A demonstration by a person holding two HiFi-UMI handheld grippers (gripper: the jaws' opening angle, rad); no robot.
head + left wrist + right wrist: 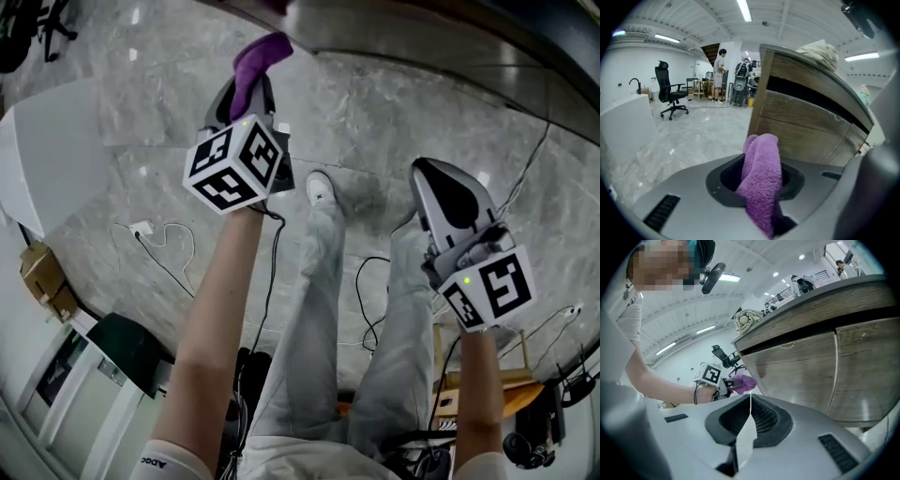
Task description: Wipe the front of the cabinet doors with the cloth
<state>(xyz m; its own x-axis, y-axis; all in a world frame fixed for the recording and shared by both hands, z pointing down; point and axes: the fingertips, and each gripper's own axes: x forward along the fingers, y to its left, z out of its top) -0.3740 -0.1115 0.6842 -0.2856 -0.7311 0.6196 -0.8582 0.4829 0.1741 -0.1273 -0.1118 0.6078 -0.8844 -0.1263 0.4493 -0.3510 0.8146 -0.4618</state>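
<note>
Person's left claw (pixel 758 161) clamped on fuzzy purple cloth (pixel 764 183), wood-grain cabinet doors (pixel 801 126) at 2 o'clock, seemingly apart, right claw (pixel 750 399) closed, empty

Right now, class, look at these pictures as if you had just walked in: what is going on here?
A person stands in front of a wooden cabinet with a gripper in each hand. The left gripper has a purple cloth clamped in its jaws and holds it up near the cabinet's end corner. Whether the cloth touches the wood cannot be told. The right gripper points at the cabinet doors, with its jaws shut on nothing.
</note>
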